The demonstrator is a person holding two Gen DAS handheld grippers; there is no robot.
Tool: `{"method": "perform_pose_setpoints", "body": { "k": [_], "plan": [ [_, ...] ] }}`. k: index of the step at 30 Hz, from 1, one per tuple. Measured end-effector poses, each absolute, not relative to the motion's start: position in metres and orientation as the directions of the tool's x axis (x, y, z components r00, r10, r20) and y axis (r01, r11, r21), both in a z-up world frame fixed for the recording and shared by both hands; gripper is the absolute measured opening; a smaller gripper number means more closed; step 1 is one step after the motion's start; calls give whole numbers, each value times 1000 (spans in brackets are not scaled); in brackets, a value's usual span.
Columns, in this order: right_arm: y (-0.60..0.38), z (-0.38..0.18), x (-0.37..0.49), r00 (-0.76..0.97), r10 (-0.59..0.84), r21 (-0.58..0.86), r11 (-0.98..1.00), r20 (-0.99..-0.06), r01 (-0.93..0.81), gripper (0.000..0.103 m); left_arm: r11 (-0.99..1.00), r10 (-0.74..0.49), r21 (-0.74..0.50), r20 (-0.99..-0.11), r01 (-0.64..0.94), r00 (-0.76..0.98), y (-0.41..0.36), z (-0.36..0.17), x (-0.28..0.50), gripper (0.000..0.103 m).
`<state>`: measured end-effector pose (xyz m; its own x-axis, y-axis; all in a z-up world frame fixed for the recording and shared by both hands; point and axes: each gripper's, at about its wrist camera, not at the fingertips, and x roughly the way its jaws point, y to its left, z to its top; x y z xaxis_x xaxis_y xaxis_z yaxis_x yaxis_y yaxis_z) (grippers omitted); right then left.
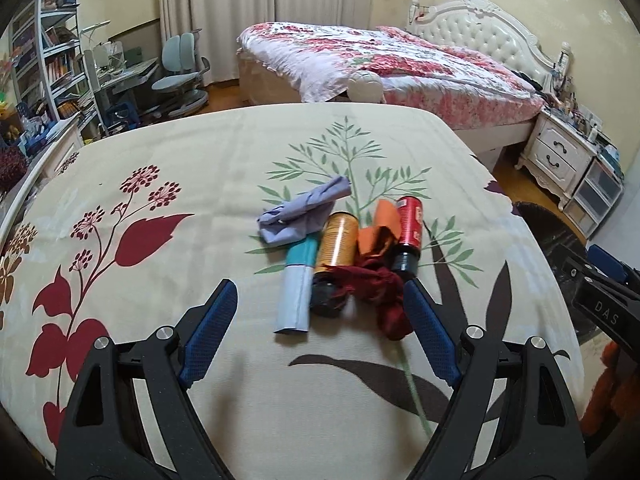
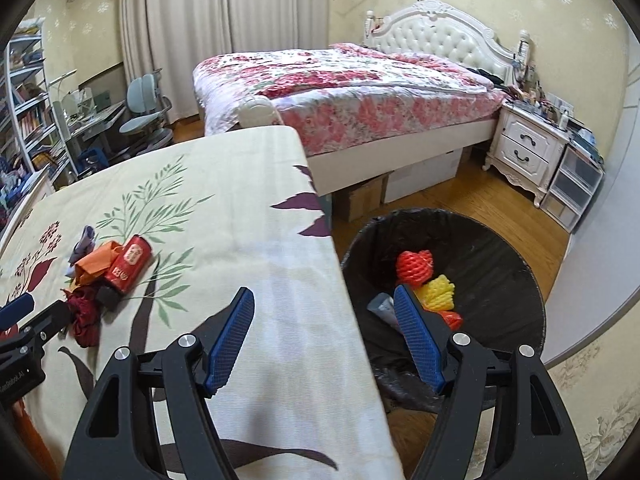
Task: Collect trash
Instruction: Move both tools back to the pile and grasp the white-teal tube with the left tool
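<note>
A heap of trash lies on the floral cloth [image 1: 160, 152]: a crumpled lilac paper [image 1: 298, 216], a white and teal tube [image 1: 298, 288], an orange can [image 1: 336, 246], orange paper [image 1: 380, 232], a red can [image 1: 408, 228] and a dark red rag [image 1: 380, 292]. My left gripper [image 1: 320, 300] hangs open just short of the heap, holding nothing. My right gripper [image 2: 324, 308] is open and empty, straddling the table's right edge, with the red can [image 2: 130, 266] far to its left. The black-lined bin [image 2: 496, 256] holds red [image 2: 414, 264] and yellow [image 2: 438, 292] foam nets.
A bed with a floral quilt [image 2: 340, 92] stands behind the table, a white nightstand [image 2: 528, 148] to its right. Cardboard boxes [image 2: 364, 196] sit under the bed. A desk, blue chair [image 1: 182, 68] and bookshelves fill the left side. Wooden floor lies around the bin.
</note>
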<state>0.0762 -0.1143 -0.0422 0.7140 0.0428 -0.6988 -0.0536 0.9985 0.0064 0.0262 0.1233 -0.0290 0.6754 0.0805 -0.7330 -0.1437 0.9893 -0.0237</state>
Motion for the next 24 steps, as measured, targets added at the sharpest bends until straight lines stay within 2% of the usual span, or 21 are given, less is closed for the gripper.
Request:
{"method": "perform_pose_setpoints", "body": {
  "k": [10,24],
  "plan": [
    [-105,-44,75,709,54,5,997,-703,-72,70,980,119,-20,-742,-200,659,154,-34,25,79],
    [-98,-50,79,700,63,2,996,-711,-87,70,982,89,-34,-784,-185,614,163,-50,42,62]
  ]
}}
